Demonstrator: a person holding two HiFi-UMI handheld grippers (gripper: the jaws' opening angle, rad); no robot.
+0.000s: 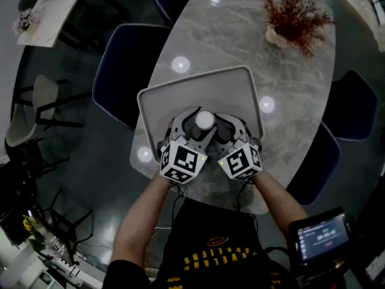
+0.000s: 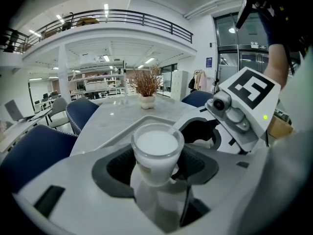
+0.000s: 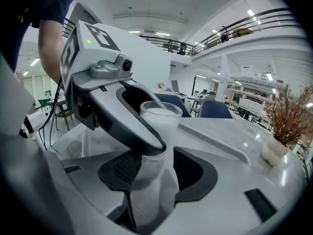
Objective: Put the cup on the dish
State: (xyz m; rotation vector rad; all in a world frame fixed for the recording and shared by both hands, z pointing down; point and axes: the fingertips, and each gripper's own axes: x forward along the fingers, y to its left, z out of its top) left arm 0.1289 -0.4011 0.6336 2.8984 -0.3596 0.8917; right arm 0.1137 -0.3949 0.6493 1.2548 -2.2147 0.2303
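Fingers point(image 2: 115, 168) of your left gripper point(image 2: 156, 170) press on both sides of the cup point(image 1: 204, 120), a frosted glass with white filling. Fingers point(image 3: 195, 173) of your right gripper point(image 3: 156, 175) pinch the same cup; one left jaw crosses in front of it in the right gripper view. The cup stands upright over the dish point(image 1: 240, 83), a pale tray, at its 6 o'clock edge. You cannot tell whether the base touches it. A dried plant point(image 1: 295, 14) sits at 1 o'clock on the marble table point(image 1: 289, 89).
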